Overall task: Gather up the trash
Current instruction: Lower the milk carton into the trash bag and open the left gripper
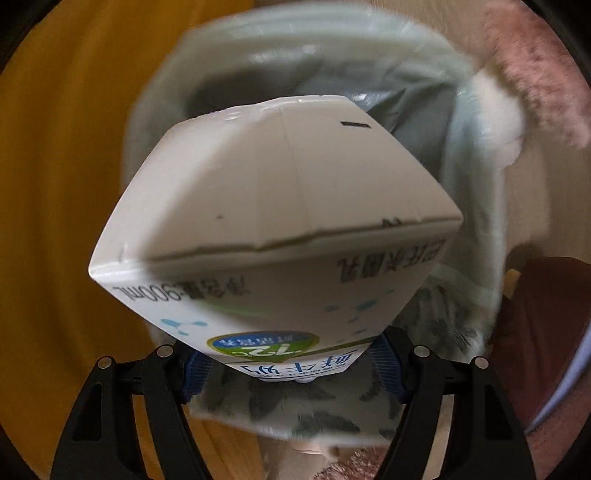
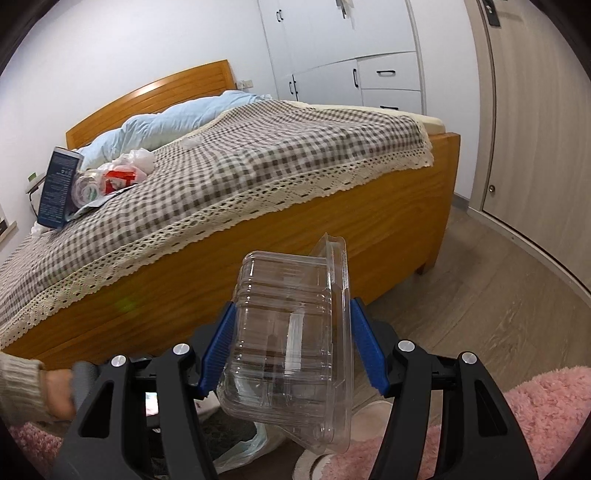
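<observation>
In the left wrist view my left gripper [image 1: 291, 365] is shut on a white milk carton [image 1: 280, 206], its blue pads pressing on the carton's two sides. The carton hangs bottom-first over a pale bin [image 1: 332, 29] lined with a grey bag [image 1: 406, 107]. In the right wrist view my right gripper [image 2: 293, 343] is shut on a clear plastic clamshell box [image 2: 291, 354], held tilted above the floor beside the bed. On the checked bedspread [image 2: 258, 155] at the far left lie a dark blue box [image 2: 59, 184], a clear bottle [image 2: 86, 188], a red packet [image 2: 120, 179] and a white plastic bag [image 2: 138, 158].
The wooden bed frame [image 2: 295, 240] runs across the room in front of me. White cupboards [image 2: 332, 55] and a door [image 2: 535, 129] stand behind it. A person's hand [image 2: 55, 395] shows at lower left, pink fluffy fabric [image 2: 546, 406] at lower right, and a bag's edge [image 2: 243, 446] below.
</observation>
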The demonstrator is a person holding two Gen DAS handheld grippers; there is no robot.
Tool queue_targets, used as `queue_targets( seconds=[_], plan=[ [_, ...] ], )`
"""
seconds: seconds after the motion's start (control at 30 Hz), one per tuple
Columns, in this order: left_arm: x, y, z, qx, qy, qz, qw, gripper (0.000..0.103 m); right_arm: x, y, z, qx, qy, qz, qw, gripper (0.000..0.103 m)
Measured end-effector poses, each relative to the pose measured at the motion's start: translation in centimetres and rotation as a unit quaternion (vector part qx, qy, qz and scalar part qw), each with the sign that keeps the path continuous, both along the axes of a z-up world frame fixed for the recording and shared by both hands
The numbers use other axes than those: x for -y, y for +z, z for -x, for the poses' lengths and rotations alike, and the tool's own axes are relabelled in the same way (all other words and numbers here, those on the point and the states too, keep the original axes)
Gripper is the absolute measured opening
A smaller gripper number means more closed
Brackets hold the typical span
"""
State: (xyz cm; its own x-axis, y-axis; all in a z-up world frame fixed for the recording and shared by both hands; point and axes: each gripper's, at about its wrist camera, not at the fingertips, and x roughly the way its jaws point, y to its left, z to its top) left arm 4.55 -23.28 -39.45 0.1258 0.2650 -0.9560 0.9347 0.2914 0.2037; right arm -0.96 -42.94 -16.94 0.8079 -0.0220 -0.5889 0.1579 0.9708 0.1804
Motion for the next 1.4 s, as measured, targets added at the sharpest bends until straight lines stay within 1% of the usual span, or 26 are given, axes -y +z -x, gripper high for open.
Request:
queue_targets(
  seconds=[0.13,0.33,0.47,0.6,0.7,0.77,0.87,0.9,1.0,1.03,1.1,1.13,1.17,1.2,1.3,1.4],
  plan=[
    [0.2,-3.3,-0.9,-0.015,0.004,-0.019,0.9997,0.071,0.8,-0.8,-0.7,-0.012,-0.007,-0.005,1.0,0.06],
    [-0.2,-6.3,-2.2,-0.025,0.012,-0.031,0.9991,0.071,0.9,-2.1,-2.0,-0.035,-0.011,0.004,0.999,0.06],
    [0.6,-7.4,-1.8,-0.028,0.002,-0.022,0.9994,0.071,0.6,-3.2,-3.0,-0.057,-0.016,0.018,0.998,0.06],
    [1.7,-8.8,-2.3,-0.028,0.006,-0.008,0.9996,0.071,0.6,-4.0,-3.5,-0.072,-0.017,0.023,0.997,0.06],
    [2.3,-10.1,-2.5,-0.016,0.005,-0.002,0.9999,0.073,0.7,-4.3,-3.8,-0.079,-0.019,0.027,0.996,0.06],
    [2.2,-10.6,-2.4,-0.005,0.005,0.011,0.9999,0.073,0.6,-4.6,-3.9,-0.082,-0.02,0.029,0.996,0.06],
    [1.6,-10.1,-2.2,0.001,0.018,0.033,0.9993,0.073,0.4,-4.7,-4.0,-0.085,-0.02,0.031,0.996,0.06],
    [0.8,-9.1,-2.6,0.0,0.028,0.046,0.9986,0.073,0.4,-4.8,-4.0,-0.086,-0.019,0.032,0.996,0.06],
    [-0.4,-7.8,-2.7,-0.009,0.051,0.079,0.9956,0.081,0.3,-4.8,-4.2,-0.087,-0.016,0.032,0.996,0.06],
    [-0.8,-7.4,-2.7,-0.006,0.05,0.08,0.9955,0.084,0.2,-4.8,-4.2,-0.086,-0.015,0.032,0.996,0.06],
    [-1.4,-7.1,-2.1,0.015,0.044,0.076,0.996,0.087,0.0,-4.6,-4.1,-0.083,-0.013,0.034,0.996,0.06],
    [-1.5,-6.8,-1.7,0.025,0.044,0.075,0.9959,0.093,0.0,-4.5,-4.1,-0.081,-0.012,0.035,0.996,0.06],
    [-1.7,-6.5,-1.3,0.032,0.048,0.077,0.9953,0.095,-0.1,-4.4,-4.0,-0.08,-0.011,0.034,0.996,0.06],
    [-2.0,-5.9,-1.3,0.036,0.059,0.082,0.9942,0.095,-0.1,-4.4,-3.9,-0.078,-0.01,0.033,0.996,0.06],
    [-3.0,-3.7,-1.5,0.03,0.096,0.102,0.9897,0.095,-0.3,-4.0,-3.7,-0.071,-0.005,0.03,0.997,0.06],
    [-3.7,-1.8,-1.1,0.034,0.121,0.121,0.9847,0.095,-0.9,-3.5,-3.4,-0.064,0.004,0.028,0.998,0.06]
  ],
)
